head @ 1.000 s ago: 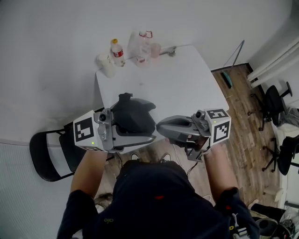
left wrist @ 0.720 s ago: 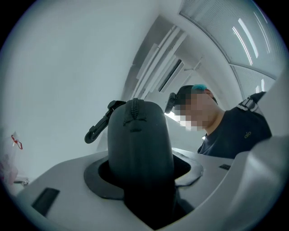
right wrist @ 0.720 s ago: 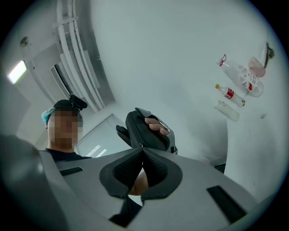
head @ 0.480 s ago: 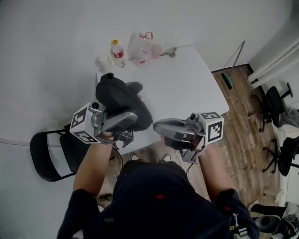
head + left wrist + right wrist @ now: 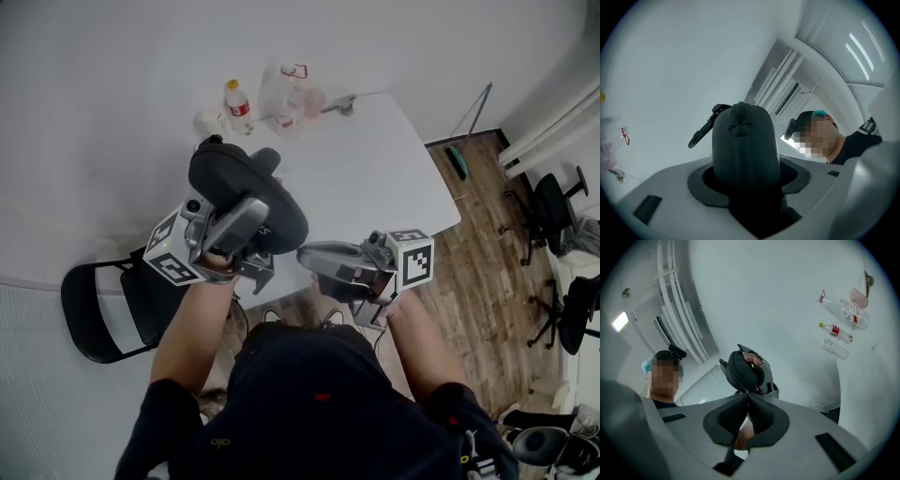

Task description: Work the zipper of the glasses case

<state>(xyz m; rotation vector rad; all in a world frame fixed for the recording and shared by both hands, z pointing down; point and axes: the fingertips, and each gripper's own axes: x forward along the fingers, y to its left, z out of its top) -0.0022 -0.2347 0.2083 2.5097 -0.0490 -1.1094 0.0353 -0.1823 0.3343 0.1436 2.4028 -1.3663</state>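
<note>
The black glasses case (image 5: 246, 190) is held up off the table, and my left gripper (image 5: 242, 223) is shut around its middle, tilted upward. In the left gripper view the case (image 5: 744, 145) fills the gap between the jaws, with zipper teeth at its top end and a black clip (image 5: 704, 130) hanging beside it. My right gripper (image 5: 302, 256) is shut and points left at the case's lower right edge. In the right gripper view its tips (image 5: 748, 395) pinch at the bottom of the zipper seam of the case (image 5: 743, 370), where a small dark pull runs into them.
A white table (image 5: 375, 178) lies ahead, with a red-labelled bottle (image 5: 235, 101) and clear plastic items (image 5: 287, 94) at its far edge. A black chair (image 5: 89, 314) stands to the left. Wooden floor and an office chair (image 5: 553, 206) are on the right.
My left gripper has risen and tipped upward, carrying the case up and left. The right gripper has stayed almost still, its tips staying at the case's edge.
</note>
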